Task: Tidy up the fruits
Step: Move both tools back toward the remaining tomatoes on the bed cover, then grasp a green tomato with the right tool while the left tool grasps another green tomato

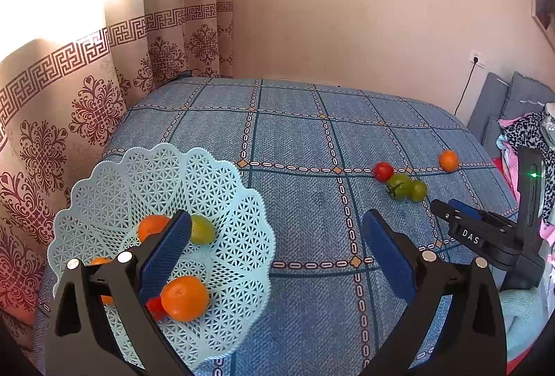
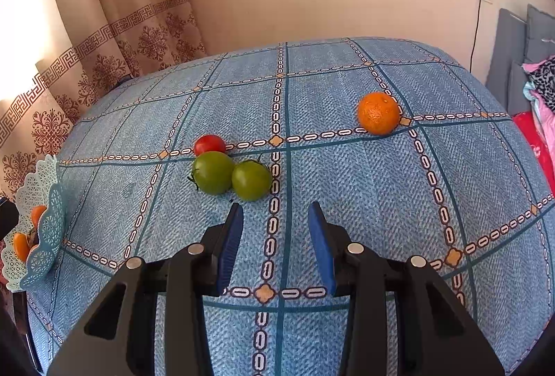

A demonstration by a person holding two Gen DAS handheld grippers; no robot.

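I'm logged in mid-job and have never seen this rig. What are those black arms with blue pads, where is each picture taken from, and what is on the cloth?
Each picture comes from a camera riding on a hand-held gripper, looking along its two blue-padded fingers. A person carries both; there is no robot arm. The left hand-held gripper is open and empty, with the pale blue basket behind its left finger, already holding oranges and a green tomato. The right hand-held gripper is also open and empty, pointing at loose fruit on the blue checked tablecloth: a red tomato, two green tomatoes touching each other, and an orange apart.
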